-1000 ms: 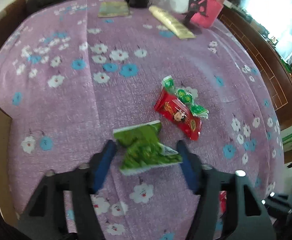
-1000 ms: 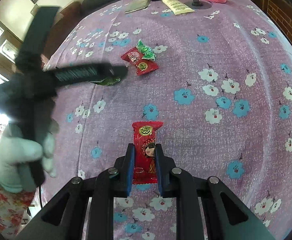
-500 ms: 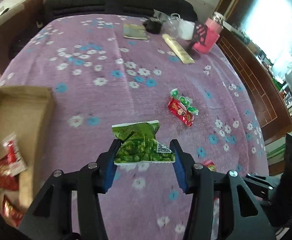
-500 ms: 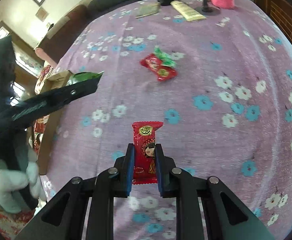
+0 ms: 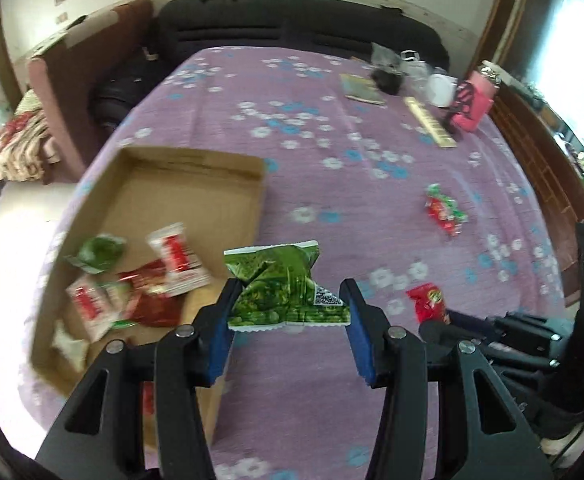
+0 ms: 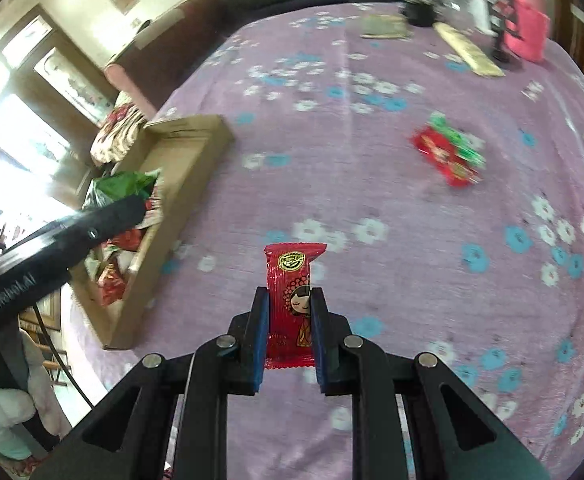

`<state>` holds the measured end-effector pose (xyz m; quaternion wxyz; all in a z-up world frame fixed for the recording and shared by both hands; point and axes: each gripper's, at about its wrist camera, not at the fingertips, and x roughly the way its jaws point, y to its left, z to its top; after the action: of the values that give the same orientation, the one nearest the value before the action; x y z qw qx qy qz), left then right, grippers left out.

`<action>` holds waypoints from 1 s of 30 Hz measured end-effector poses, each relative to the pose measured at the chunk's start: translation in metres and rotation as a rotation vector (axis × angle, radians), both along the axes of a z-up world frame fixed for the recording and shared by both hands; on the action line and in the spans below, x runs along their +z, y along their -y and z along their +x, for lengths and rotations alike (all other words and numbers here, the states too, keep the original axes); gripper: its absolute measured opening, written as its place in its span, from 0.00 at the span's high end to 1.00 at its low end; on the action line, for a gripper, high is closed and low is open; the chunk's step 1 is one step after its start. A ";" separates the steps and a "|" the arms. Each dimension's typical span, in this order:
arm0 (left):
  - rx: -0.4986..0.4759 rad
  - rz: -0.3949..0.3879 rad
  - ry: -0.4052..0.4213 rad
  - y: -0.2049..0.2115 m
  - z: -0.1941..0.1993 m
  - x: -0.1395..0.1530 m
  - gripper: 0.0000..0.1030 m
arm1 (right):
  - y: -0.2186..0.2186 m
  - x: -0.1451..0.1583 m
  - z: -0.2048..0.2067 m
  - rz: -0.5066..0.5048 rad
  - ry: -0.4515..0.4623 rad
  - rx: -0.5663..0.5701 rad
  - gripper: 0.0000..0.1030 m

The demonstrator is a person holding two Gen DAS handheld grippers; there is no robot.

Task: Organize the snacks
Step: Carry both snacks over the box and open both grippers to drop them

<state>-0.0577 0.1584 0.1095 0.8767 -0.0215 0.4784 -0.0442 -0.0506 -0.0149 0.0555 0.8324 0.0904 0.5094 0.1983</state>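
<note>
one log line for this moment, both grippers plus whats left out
left gripper: holds green pack, near box | right gripper: holds red bar | on cloth: red and green snacks

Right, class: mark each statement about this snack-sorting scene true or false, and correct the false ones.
1. The left tool grips a green snack packet. True.
2. The right tool is empty. False: it is shut on a red snack packet.
3. The cardboard box already has several snack packets in it. True.
4. No snacks remain on the purple floral cloth. False: a red and green pair of snacks lies there.
5. The pink container stands inside the box. False: it stands at the far end of the cloth.
</note>
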 end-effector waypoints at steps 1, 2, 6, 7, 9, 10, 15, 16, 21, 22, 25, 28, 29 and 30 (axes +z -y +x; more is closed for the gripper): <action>0.013 0.017 -0.001 -0.008 -0.002 -0.001 0.50 | -0.008 0.001 0.000 0.001 0.002 0.012 0.83; 0.023 0.026 -0.002 -0.015 -0.005 -0.001 0.50 | -0.016 0.002 0.001 0.002 0.003 0.023 0.83; 0.072 0.054 -0.014 -0.046 -0.010 -0.003 0.50 | -0.047 0.002 0.003 0.004 0.004 0.068 0.83; 0.078 0.054 -0.016 -0.051 -0.010 -0.003 0.50 | -0.057 0.003 0.003 0.002 0.005 0.080 0.83; 0.092 0.064 -0.016 -0.062 -0.011 -0.003 0.50 | -0.073 0.004 0.004 -0.002 0.008 0.101 0.83; 0.097 0.070 -0.015 -0.068 -0.011 -0.003 0.50 | -0.078 0.004 0.006 -0.001 0.008 0.106 0.83; 0.108 0.065 -0.022 -0.093 -0.011 -0.005 0.50 | -0.107 0.009 0.010 -0.006 0.018 0.126 0.83; 0.109 0.064 -0.024 -0.098 -0.011 -0.006 0.50 | -0.113 0.010 0.011 -0.009 0.020 0.128 0.83; 0.109 0.058 -0.039 -0.114 -0.007 -0.013 0.49 | -0.131 0.013 0.015 -0.018 0.027 0.130 0.83; 0.106 0.054 -0.043 -0.116 -0.007 -0.014 0.49 | -0.134 0.013 0.016 -0.019 0.028 0.131 0.83; 0.104 0.052 -0.060 -0.123 -0.005 -0.021 0.49 | -0.143 0.013 0.016 -0.024 0.025 0.130 0.83; 0.103 0.045 -0.081 -0.130 -0.004 -0.029 0.49 | -0.150 0.012 0.019 -0.027 0.020 0.132 0.83; 0.103 0.044 -0.086 -0.132 -0.004 -0.031 0.49 | -0.151 0.012 0.019 -0.027 0.020 0.130 0.83; 0.102 0.040 -0.092 -0.134 -0.004 -0.033 0.49 | -0.154 0.013 0.019 -0.028 0.020 0.129 0.83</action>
<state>-0.0619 0.2925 0.0767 0.8553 -0.0301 0.5172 0.0111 -0.0313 0.1389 0.0681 0.8242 0.0434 0.5085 0.2454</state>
